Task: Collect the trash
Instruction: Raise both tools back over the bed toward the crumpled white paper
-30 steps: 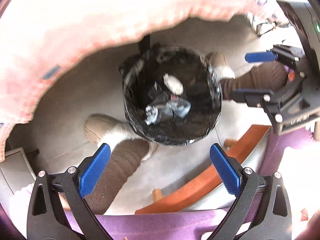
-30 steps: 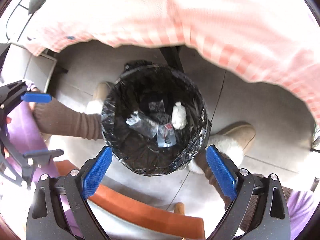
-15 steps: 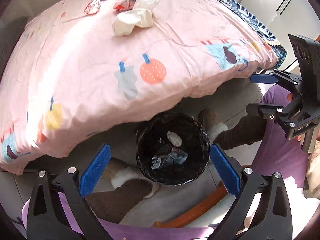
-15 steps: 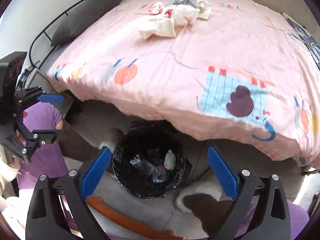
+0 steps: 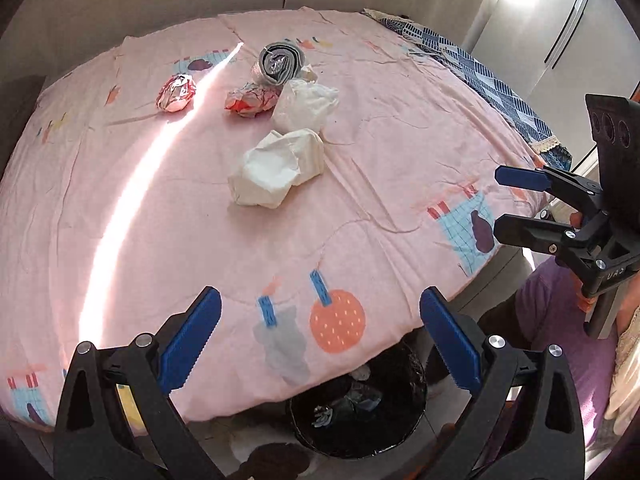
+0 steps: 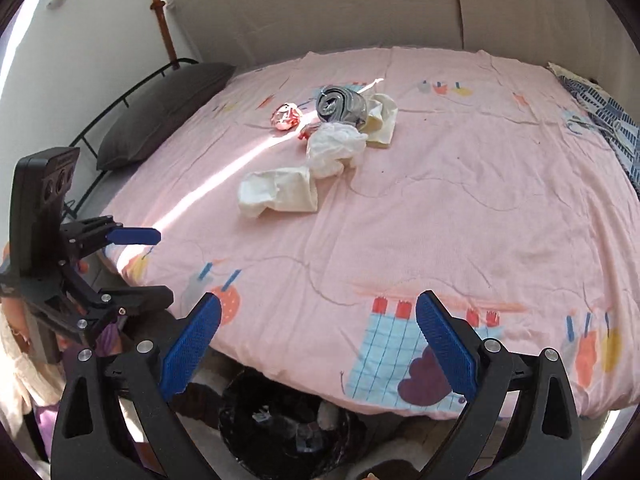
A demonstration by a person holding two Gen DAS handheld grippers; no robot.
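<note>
- The left gripper [image 5: 320, 340] and the right gripper [image 6: 318, 344] are both released, jaws spread wide and nothing between the blue pads; each hangs over the near edge of the bed [image 5: 400, 152].
- The trash lies ahead of both grippers, well apart from them, clustered toward the far middle of the pink cover. Nearest is a crumpled cream paper wad [image 5: 278, 168], almost straight ahead of the left gripper and slightly to its left.
- In the right wrist view that same cream wad [image 6: 280, 192] sits ahead and to the left of centre, its long axis running roughly left to right across the view.
- Behind it lie a white plastic bag [image 5: 306, 104], a red-and-white wrapper [image 5: 250, 98], a second foil-like wrapper [image 5: 176, 92] off to the left, and a grey rolled item [image 5: 280, 60] farthest back.
- My judgement: the left gripper is the better placed for the cream wad, since the wad sits nearly on its line of reach; the right would have to cross leftward.
- The black-lined bin [image 5: 356, 408] stands on the floor below the bed edge, between and beneath the grippers, already holding some scraps.
- Hidden or unclear: the cover's overhang cuts off the far part of the bin's rim in both views; the bag partly hides a yellowish cloth or paper [image 6: 384, 120]; whether the grey roll is trash or a sock I cannot tell.
</note>
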